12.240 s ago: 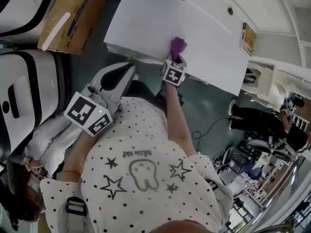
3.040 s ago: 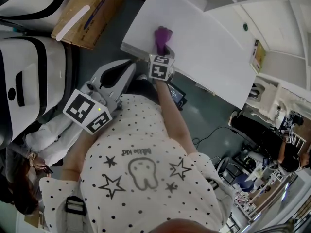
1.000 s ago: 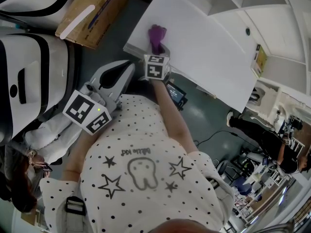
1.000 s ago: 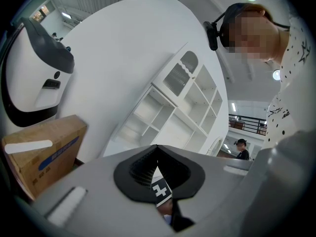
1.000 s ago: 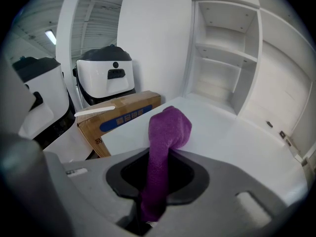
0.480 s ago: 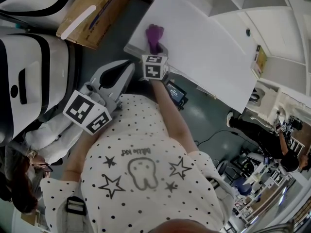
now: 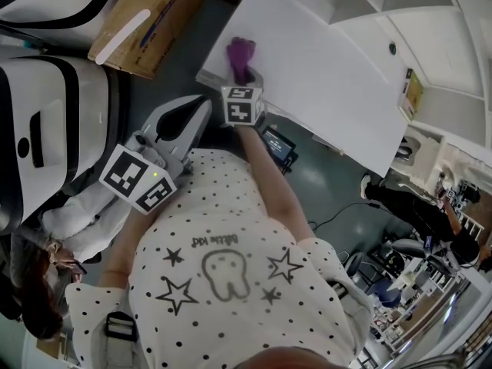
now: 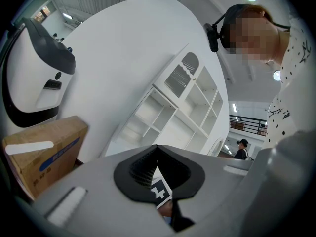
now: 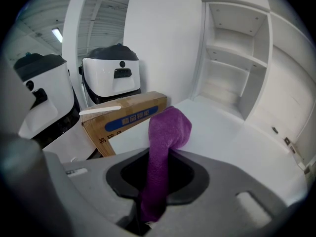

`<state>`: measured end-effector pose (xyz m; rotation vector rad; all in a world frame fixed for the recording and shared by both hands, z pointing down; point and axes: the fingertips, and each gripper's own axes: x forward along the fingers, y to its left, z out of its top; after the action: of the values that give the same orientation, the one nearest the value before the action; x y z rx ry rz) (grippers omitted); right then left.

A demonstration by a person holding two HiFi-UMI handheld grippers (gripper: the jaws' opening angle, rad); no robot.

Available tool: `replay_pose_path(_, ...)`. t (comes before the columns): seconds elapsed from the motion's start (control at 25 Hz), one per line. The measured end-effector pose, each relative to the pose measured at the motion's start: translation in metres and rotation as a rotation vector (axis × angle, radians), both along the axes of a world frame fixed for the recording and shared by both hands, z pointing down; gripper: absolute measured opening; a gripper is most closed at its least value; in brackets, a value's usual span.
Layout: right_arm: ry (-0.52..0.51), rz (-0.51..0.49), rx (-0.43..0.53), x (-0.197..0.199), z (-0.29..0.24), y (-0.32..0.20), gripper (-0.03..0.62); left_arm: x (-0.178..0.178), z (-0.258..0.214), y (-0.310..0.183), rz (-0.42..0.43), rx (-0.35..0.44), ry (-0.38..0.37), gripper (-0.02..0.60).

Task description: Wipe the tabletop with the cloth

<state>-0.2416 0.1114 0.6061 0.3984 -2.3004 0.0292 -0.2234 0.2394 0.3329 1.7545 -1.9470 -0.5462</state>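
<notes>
The fingers of our right gripper are clamped on the purple cloth. Its bunched end sticks out ahead, over the white tabletop near a corner. The fingers of our left gripper are closed together on nothing, short of the tabletop's edge. A cardboard box stands beyond that corner.

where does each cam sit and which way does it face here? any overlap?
Head view: on the person's head, steeply down onto the white tabletop; dotted shirt, left tongs and right tongs show.
Left gripper view: on the left tongs, along their shut, empty jaws toward white shelves; shirt at right edge.
Right gripper view: on the right tongs, along jaws shut on the purple cloth, across the tabletop; no body shows.
Shared: cardboard box in all three.
</notes>
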Motion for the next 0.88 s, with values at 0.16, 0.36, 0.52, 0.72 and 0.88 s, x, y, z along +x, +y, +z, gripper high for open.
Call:
replay_pose_path(0.16, 0.004, -0.009, -0.003, -0.001, 0.003, 0.003, 0.069, -0.001, 0.001, 0.001, -0.002, 0.000, 0.001, -0.005)
replay_pose_path(0.36, 0.006, -0.045, 0.016, -0.007, -0.002, 0.009, 0.069, -0.002, 0.000, 0.001, -0.008, 0.001, 0.000, -0.005)
replay_pose_path(0.52, 0.003, -0.065, 0.012, -0.011, 0.002, 0.013, 0.069, -0.004, 0.001, 0.003, -0.022, 0.000, -0.001, -0.005)
replay_pose_path(0.72, 0.005, -0.093, 0.005, -0.015, 0.002, 0.019, 0.069, -0.005, 0.001, 0.006, -0.035, -0.001, -0.003, -0.005)
replay_pose_path(0.88, 0.002, -0.114, 0.001, -0.018, 0.003, 0.024, 0.069, -0.006, 0.000, 0.008, -0.050, -0.001, -0.005, -0.005)
